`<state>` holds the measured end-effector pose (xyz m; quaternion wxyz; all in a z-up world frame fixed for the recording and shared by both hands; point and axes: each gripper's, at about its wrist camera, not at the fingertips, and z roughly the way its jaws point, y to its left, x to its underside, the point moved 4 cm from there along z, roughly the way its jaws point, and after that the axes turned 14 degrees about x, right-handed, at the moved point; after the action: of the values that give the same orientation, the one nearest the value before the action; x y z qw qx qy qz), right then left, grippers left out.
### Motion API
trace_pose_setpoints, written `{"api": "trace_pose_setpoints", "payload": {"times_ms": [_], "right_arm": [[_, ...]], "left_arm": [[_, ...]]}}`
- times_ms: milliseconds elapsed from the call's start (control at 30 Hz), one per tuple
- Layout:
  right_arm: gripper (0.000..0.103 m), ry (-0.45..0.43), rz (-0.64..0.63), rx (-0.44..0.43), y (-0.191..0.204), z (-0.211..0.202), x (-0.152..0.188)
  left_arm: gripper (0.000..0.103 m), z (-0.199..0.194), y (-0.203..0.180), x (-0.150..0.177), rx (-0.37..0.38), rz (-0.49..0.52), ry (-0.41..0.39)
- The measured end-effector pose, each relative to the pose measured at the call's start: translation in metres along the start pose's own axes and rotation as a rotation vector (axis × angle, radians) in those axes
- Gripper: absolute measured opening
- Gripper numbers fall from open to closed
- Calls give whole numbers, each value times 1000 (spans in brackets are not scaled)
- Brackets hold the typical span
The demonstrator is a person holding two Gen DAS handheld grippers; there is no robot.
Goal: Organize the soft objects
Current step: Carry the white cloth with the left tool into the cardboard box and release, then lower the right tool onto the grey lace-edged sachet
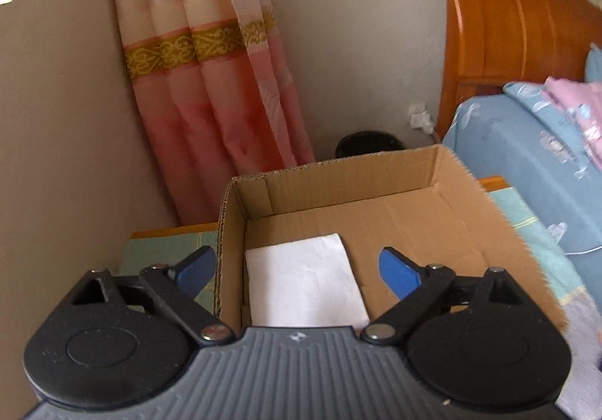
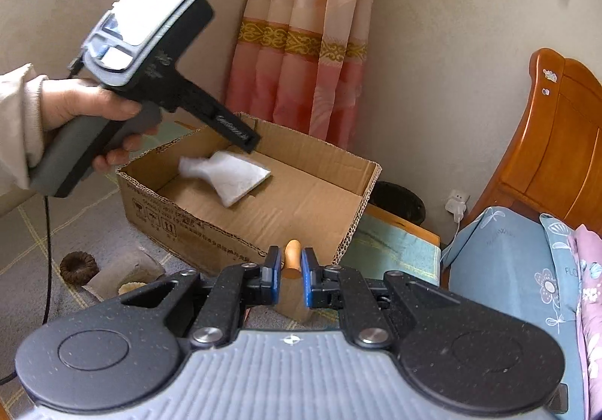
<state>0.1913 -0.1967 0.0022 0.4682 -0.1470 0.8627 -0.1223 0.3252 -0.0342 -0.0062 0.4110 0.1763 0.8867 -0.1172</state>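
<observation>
Bedroom floor holds the cardboard box (image 2: 240,201) beside a bed (image 1: 526,141). Left gripper (image 1: 297,269) gapes; its white cloth (image 2: 229,175) sits inside, at ten o'clock. Right gripper (image 2: 291,275) pinches a tan soft object (image 2: 292,258); thin grip could slip short of the box.

Soft daylight, fisheye-curved edges, dark corners, slight motion blur

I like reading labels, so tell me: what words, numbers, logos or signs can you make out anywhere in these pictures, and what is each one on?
"FLO": partial pale lettering on the blue bedding, cut off by the pink cloth.
Cardboard box: handling symbols and a printed line along its side, too blurred to read.
Left hand-held gripper: raised lettering on its black bar, unreadable.
Right hand-held gripper: only a small white emblem on its grey body, no words.
Nothing else is legible.
</observation>
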Motion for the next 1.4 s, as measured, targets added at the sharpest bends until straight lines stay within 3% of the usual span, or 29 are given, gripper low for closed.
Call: {"api": "trace_pose_setpoints", "payload": {"times_ms": [233,467,633,833,900,967,1000,1067,1400], "right_arm": [[14,3,-9,-11,7,2,-6],[14,-11,-14,-16,7,12,-29],[14,-6,-31,2,7,41,-55],[15,25,-41,35,12,94,-90],[28,39,-52,47,15,110,-98],[93,62,-61,56,16,121,-102],[102,64,-64,66,17,123,-102],[103,23,-69,70,17,114,-101],[103,80,-10,71,18,65,-77]], "left_arm": [[99,-60,-3,19,1,8,7],[100,-112,-10,71,-28,-38,26],[99,-138,-13,107,-16,-111,25],[99,-154,-6,128,-62,-129,-39],[99,-156,-3,134,-63,-124,-59],[99,-156,0,138,-72,-130,-52],[99,-156,2,140,-75,-137,-50],[99,-155,5,145,-73,-153,-34],[99,-161,-2,159,-76,-150,-12]]}}
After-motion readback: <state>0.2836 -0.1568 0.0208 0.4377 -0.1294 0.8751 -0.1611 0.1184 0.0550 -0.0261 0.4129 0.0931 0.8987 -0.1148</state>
